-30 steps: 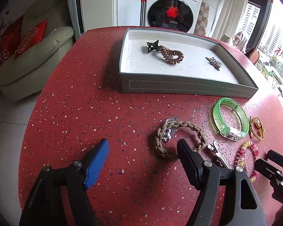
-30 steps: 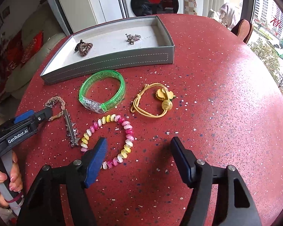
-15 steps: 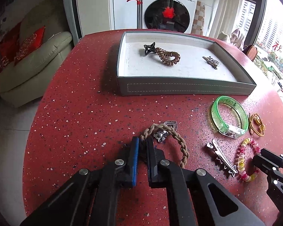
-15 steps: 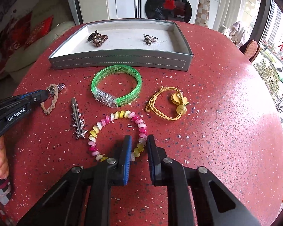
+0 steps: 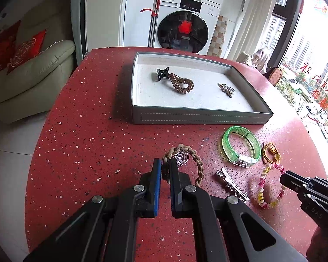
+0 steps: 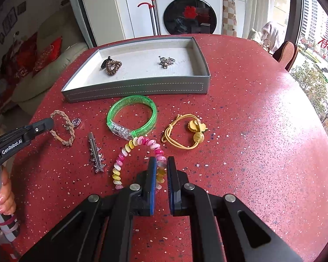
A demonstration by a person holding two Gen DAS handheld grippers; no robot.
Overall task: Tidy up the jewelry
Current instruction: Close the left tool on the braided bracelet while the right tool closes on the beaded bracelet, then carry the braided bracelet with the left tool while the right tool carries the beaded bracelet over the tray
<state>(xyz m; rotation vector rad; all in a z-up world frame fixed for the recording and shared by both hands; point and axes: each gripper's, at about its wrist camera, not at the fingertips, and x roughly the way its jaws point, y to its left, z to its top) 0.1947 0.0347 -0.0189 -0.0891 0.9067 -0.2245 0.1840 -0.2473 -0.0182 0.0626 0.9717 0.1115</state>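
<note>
My left gripper is shut on the braided rope bracelet with a silver heart charm, lifted off the red table. My right gripper is shut on the pink and yellow bead bracelet. The grey tray stands ahead and holds a brown coil hair tie and a small metal brooch. A green bangle, a yellow cord bracelet and a silver hair clip lie on the table between the grippers. In the right wrist view the left gripper holds the rope bracelet.
The round red speckled table ends close on the left and right. A sofa stands to the left and a washing machine behind the table. A chair stands at the far right.
Both grippers have closed: the left on the rope bracelet, the right on the bead bracelet. Both have risen and pulled back, lifting their bracelets.
</note>
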